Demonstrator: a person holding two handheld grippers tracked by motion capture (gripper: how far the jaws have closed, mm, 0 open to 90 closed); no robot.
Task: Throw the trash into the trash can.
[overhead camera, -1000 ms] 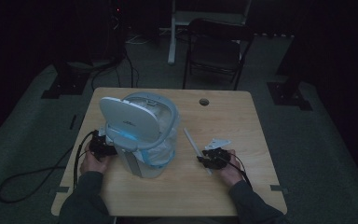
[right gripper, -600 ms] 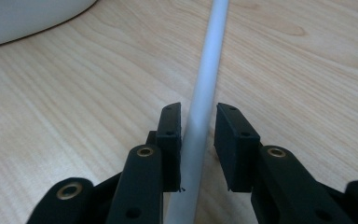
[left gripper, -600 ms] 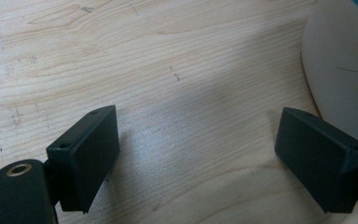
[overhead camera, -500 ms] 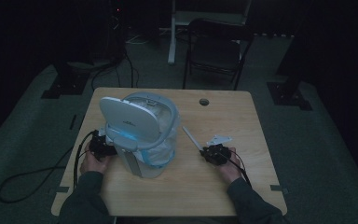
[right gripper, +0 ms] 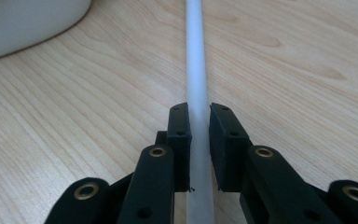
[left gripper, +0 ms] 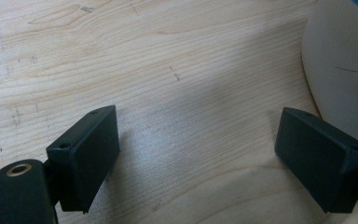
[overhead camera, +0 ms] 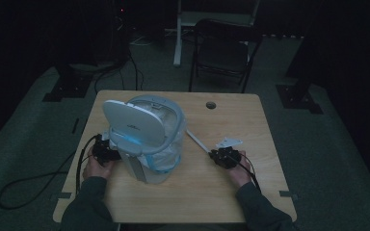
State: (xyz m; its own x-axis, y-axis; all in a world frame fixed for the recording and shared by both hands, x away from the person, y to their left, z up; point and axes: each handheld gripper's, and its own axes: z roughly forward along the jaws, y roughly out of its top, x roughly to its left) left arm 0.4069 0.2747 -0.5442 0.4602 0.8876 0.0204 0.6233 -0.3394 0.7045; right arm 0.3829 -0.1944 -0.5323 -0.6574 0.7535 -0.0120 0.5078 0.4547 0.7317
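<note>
1. my right gripper (right gripper: 199, 122) had just been closing on the white rod (right gripper: 196, 60), lying on the worktop (overhead camera: 231, 187) right of the bin (overhead camera: 147, 137).
2. my left gripper (left gripper: 200, 154) stood spread beside the bin.
3. the thin rod could roll free.

My left gripper (overhead camera: 107, 152) lay low beside the machine (overhead camera: 144, 134), its jaws spread wide with nothing between them. My right gripper (right gripper: 199, 126), well apart from the machine, had just been closing its jaws, and they pinched the rod (right gripper: 196, 60).
</note>
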